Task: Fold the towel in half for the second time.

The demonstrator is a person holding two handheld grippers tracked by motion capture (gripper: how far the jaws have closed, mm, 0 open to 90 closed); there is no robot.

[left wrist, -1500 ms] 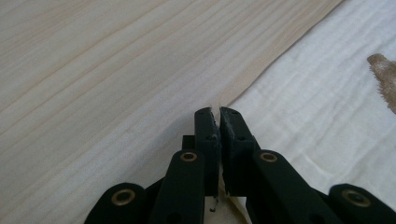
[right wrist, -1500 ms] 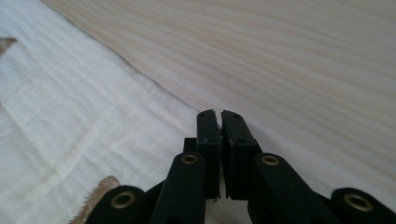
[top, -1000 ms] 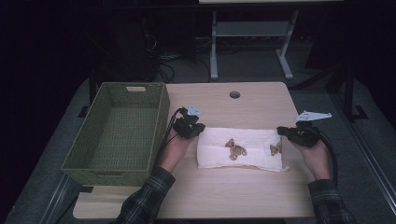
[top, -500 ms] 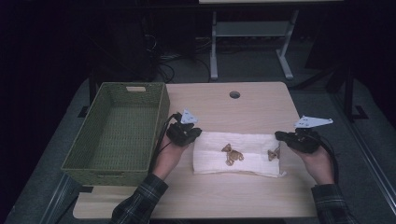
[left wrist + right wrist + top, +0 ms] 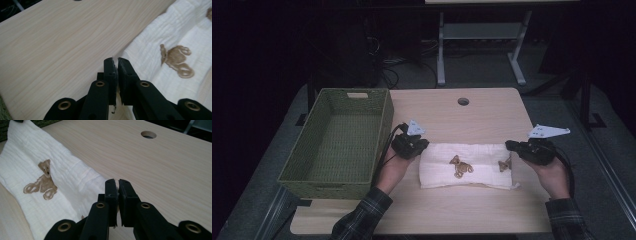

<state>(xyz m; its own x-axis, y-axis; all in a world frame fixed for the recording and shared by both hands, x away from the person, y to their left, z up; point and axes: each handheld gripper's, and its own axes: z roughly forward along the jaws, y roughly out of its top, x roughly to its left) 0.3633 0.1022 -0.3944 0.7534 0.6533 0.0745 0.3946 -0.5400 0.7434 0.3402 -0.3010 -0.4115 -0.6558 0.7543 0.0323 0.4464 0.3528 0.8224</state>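
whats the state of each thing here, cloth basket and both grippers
cloth: folded into a long strip, flat on the table, bear prints up
basket: upright, empty, beside the cloth
left gripper: jaws shut on the cloth's far left corner
right gripper: jaws shut at the cloth's far right corner
table: bare beyond the cloth

A white crinkled cloth (image 5: pixel 472 166) printed with brown teddy bears lies folded into a long flat band on the counter (image 5: pixel 452 115). It stretches between the two claws: its far left corner is pinched in the left claw (image 5: pixel 422 145), its far right corner in the right claw (image 5: pixel 511 146).
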